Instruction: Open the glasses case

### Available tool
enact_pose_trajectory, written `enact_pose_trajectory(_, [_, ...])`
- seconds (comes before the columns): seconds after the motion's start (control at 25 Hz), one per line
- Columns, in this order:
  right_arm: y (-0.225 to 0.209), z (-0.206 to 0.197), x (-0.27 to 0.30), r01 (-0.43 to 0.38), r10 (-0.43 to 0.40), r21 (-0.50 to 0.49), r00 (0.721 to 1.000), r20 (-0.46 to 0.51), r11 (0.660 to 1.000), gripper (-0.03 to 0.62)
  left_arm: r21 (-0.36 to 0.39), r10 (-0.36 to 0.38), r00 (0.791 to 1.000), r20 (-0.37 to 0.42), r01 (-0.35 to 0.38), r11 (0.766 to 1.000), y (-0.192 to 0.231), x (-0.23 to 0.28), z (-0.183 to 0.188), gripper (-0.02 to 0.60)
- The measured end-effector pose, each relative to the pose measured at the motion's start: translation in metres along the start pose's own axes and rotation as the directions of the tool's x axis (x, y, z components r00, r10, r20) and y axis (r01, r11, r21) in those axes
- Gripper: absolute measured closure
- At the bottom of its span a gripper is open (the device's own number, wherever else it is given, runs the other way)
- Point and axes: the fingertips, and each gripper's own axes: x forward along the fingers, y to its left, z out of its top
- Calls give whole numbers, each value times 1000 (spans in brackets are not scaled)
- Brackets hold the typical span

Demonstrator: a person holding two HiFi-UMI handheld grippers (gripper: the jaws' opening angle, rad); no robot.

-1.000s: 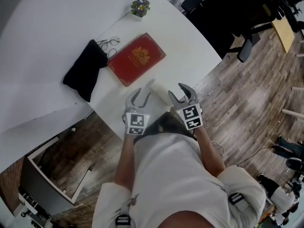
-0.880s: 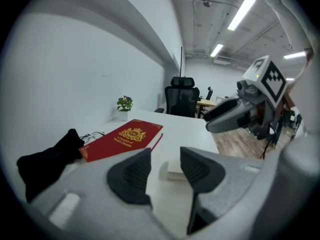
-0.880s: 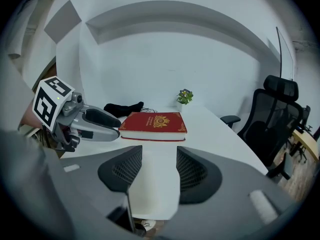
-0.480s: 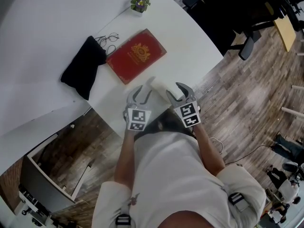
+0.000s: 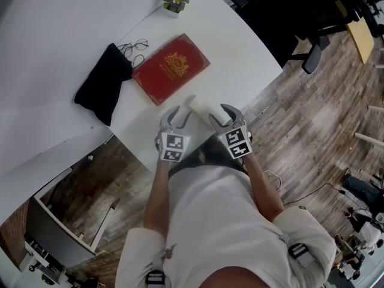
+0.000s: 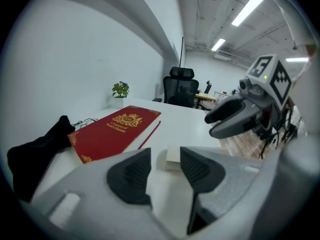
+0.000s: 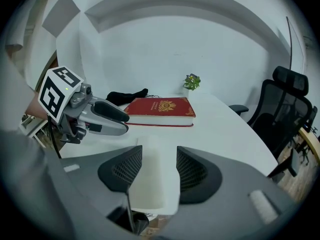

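A white glasses case (image 5: 198, 105) lies closed on the white table (image 5: 240, 47), near its front edge. My right gripper (image 5: 219, 113) is open and straddles the case's near end; in the right gripper view the case (image 7: 150, 189) runs between the two pads and I see no squeeze on it. My left gripper (image 5: 178, 114) hovers just left of the case, open, with nothing between its pads. In the left gripper view the case's end (image 6: 173, 156) shows beyond the gap of the left gripper (image 6: 162, 171), and the right gripper (image 6: 220, 121) hangs to the right.
A red book (image 5: 171, 68) lies behind the case. Left of it are a black pouch (image 5: 99, 90) and a pair of glasses (image 5: 133, 47). A small potted plant (image 5: 175, 0) stands at the far edge. Office chairs (image 5: 312, 53) stand on the wooden floor to the right.
Both grippers have sunk toward the table and closed in on the case. The right jaws now reach over its near end. Case and book have not moved.
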Motion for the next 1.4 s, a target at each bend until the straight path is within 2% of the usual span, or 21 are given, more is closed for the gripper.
enact_pose_trajectory(0.88, [12,-23,21,-34,32,-24,996,-83,999,388,-21,-33,997,-68,32,999,5,22,-29,400])
enact_pose_trajectory(1.4, [22,-36,29,-67,59,-53,989,-135,996,348,-27,-50,993,-111,47,999,3,30,-38,400])
